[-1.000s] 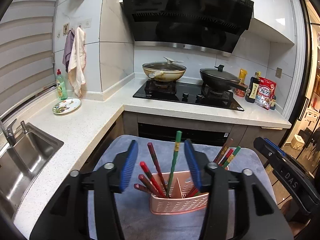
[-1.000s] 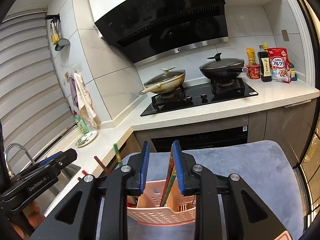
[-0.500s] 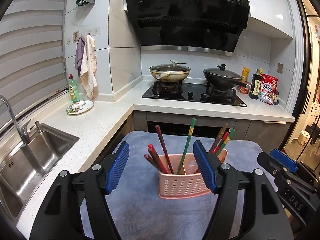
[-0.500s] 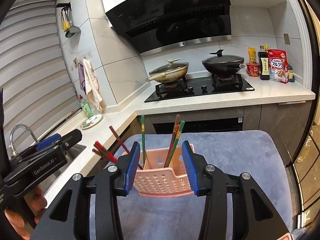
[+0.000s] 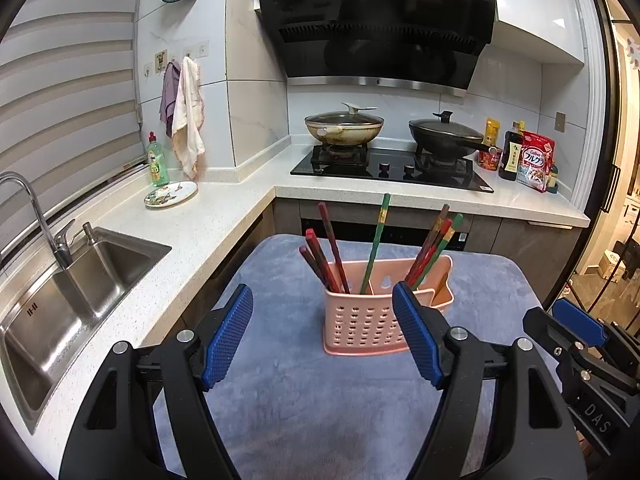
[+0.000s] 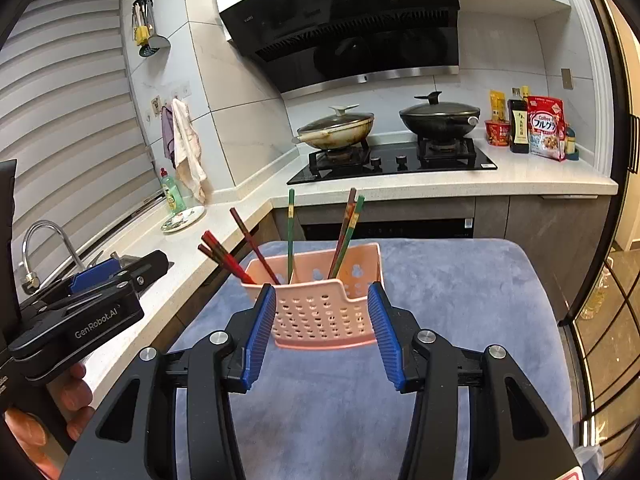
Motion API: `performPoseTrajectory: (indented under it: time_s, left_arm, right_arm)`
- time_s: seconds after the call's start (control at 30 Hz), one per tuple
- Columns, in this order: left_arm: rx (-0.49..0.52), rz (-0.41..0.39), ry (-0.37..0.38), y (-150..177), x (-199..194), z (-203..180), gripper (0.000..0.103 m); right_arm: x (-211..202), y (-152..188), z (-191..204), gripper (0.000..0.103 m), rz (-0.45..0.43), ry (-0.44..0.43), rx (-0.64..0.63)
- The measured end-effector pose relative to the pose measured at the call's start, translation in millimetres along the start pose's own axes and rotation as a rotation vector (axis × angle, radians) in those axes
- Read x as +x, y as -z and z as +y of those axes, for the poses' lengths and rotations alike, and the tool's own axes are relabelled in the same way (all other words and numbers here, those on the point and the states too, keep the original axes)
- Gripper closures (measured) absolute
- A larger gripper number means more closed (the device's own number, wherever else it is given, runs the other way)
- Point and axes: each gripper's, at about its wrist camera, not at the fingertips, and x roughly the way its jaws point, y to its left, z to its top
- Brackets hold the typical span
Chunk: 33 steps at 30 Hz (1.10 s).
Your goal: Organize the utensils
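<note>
A pink perforated utensil holder (image 5: 362, 320) stands on a grey-blue cloth-covered table (image 5: 320, 400); it also shows in the right wrist view (image 6: 320, 312). Several red and green chopsticks (image 5: 376, 240) stand upright in it, leaning left, middle and right; they also show in the right wrist view (image 6: 291, 232). My left gripper (image 5: 324, 336) is open and empty, just in front of the holder. My right gripper (image 6: 322, 328) is open and empty, its blue pads either side of the holder's front, apart from it.
A white counter (image 5: 192, 232) runs left with a steel sink (image 5: 72, 296), tap, plate (image 5: 171, 194) and soap bottle. A hob (image 5: 392, 168) with two lidded pans stands behind. Bottles and a food packet (image 5: 534, 160) stand at the right.
Both grippers have pulled back from the holder and opened wider. The right gripper, which was shut around chopsticks in the holder, has let go; the chopsticks now stand free.
</note>
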Motion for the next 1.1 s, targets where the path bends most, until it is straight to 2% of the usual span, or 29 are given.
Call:
performPoseTrajectory:
  time_s: [0.23, 0.77, 1.0, 1.1]
  left_arm:
    - [0.001, 0.028, -0.008, 19, -4, -1, 0.029]
    - [0.000, 0.118, -0.033, 55, 5, 7, 0.027]
    - [0.013, 0.144, -0.067, 67, 8, 11, 0.026]
    - [0.023, 0.150, -0.077, 72, 8, 11, 0.022]
  right_arm:
    - [-3, 24, -3, 0.049, 0.039, 0.021, -0.002]
    - [-4, 51, -7, 0.048, 0.094, 0.075, -0.043]
    - [-1, 62, 1, 0.040, 0.109, 0.086, -0.079]
    - [0, 66, 3, 0.037, 0.119, 0.084, -0.088]
